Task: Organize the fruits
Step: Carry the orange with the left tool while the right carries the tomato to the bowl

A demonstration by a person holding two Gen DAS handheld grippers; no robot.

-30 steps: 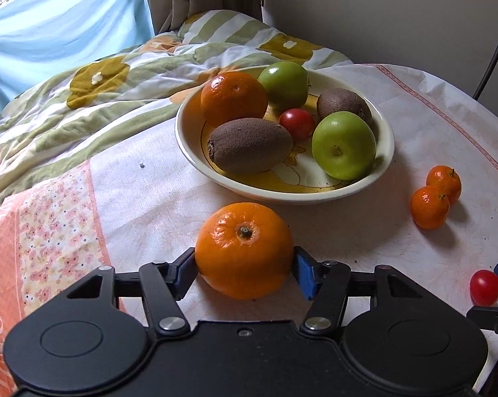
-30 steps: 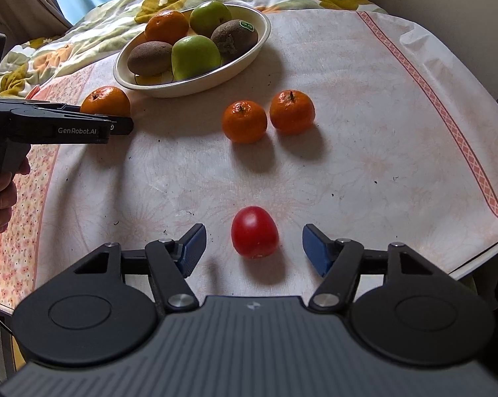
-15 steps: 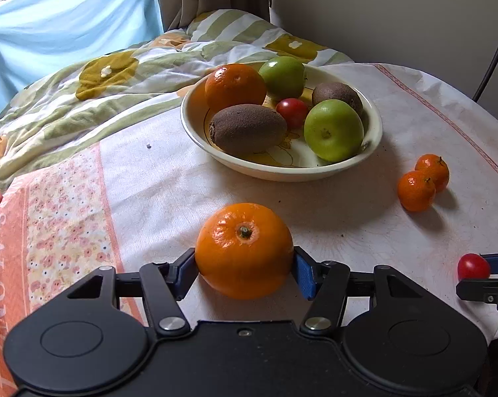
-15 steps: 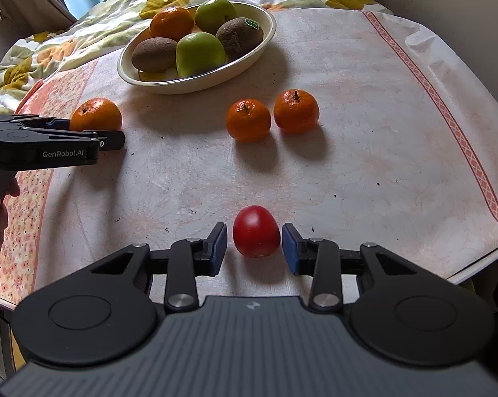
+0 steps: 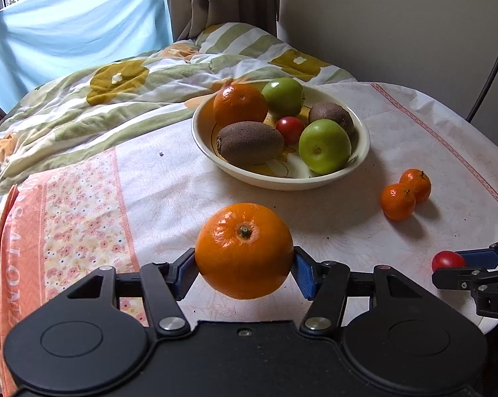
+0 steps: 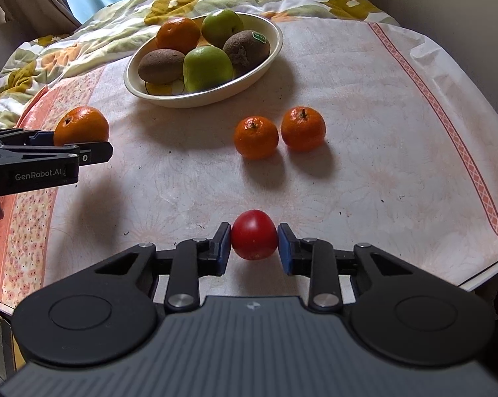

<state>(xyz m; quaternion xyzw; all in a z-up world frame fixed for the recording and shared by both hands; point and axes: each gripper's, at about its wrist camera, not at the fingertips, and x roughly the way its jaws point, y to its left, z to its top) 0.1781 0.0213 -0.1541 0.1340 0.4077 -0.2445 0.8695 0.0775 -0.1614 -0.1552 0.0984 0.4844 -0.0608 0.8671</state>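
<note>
My left gripper is shut on a large orange and holds it above the tablecloth; it also shows in the right wrist view. My right gripper is shut on a red tomato at the table's near edge; the tomato shows in the left wrist view too. A cream bowl holds an orange, two green apples, two kiwis and a small tomato. Two mandarins lie side by side between the bowl and my right gripper.
A flowered quilt lies bunched along the table's far side behind the bowl. The table edge drops off at the right and near side. A wall and a dark cable stand at the right.
My left gripper has lifted the large orange off the table and drawn back from the bowl. My right gripper has closed from open onto the red tomato.
</note>
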